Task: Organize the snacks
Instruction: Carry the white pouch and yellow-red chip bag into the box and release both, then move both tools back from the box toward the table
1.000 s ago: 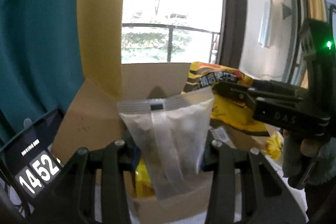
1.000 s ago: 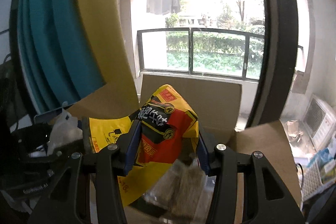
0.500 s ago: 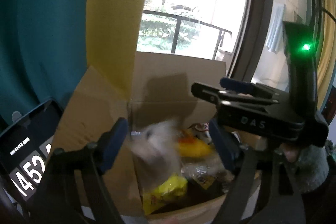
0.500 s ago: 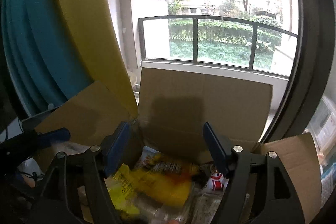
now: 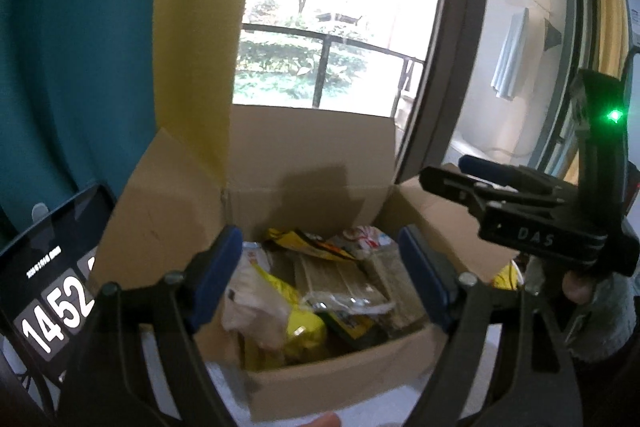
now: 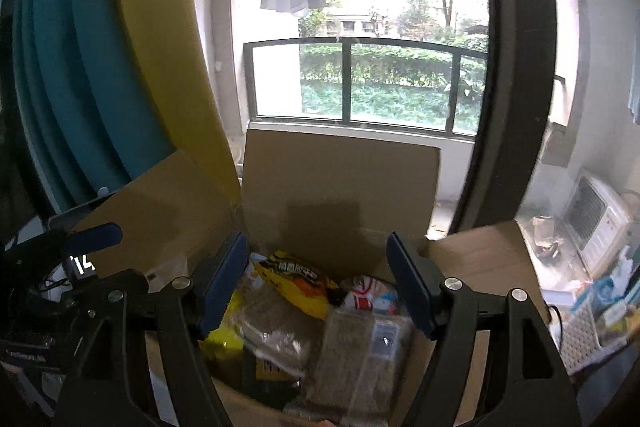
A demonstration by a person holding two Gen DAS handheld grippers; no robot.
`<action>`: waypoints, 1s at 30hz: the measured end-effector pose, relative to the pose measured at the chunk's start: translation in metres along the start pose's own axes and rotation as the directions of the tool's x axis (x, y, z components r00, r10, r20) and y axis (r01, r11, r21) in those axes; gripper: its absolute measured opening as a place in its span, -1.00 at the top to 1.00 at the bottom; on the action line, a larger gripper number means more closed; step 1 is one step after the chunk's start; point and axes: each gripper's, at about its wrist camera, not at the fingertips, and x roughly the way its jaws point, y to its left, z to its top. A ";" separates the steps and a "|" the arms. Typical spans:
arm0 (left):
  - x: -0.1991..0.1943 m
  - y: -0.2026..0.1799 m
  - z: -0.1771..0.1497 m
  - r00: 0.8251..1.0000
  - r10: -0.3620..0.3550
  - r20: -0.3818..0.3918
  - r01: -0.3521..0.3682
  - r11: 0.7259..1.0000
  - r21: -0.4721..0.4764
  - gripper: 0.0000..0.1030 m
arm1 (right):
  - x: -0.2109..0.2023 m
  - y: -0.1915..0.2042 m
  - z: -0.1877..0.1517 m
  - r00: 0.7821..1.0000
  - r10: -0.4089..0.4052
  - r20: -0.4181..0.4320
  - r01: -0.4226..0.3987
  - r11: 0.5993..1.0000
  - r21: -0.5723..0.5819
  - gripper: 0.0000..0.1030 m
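Snacks fill an open cardboard box (image 5: 308, 163), seen from two grippers held above its near edge. Left gripper (image 5: 320, 279) — jaws spread wide, holding nothing. Right gripper (image 6: 318, 287) — jaws also wide and empty. Between the left fingers: a white pouch (image 5: 256, 303) at 7 o'clock, brown packets (image 5: 340, 279) at centre. A yellow-and-black bag (image 6: 296, 281) lies deeper in, towards 12 o'clock. A tablet (image 5: 48, 275) stands at 9 o'clock; beyond everything, a balcony railing (image 6: 360, 83).

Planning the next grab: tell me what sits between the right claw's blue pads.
Right wrist view: the open right claw frames a yellow-and-black snack bag lying in the brown cardboard box; nothing is gripped.
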 end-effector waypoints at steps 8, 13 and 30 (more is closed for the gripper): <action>-0.043 -0.019 -0.018 1.000 -0.009 -0.009 0.009 1.000 0.027 -0.59 | -0.051 0.003 -0.023 1.000 -0.008 0.010 0.008 1.000 -0.002 -0.46; -0.069 -0.030 -0.038 1.000 -0.013 -0.012 0.013 0.999 0.033 -0.59 | -0.091 0.008 -0.043 1.000 -0.015 0.016 0.015 1.000 -0.016 -0.46; -0.146 -0.052 -0.112 0.999 -0.027 -0.022 0.027 1.000 0.001 -0.61 | -0.183 0.021 -0.134 0.999 -0.034 -0.029 0.034 0.999 -0.008 -0.46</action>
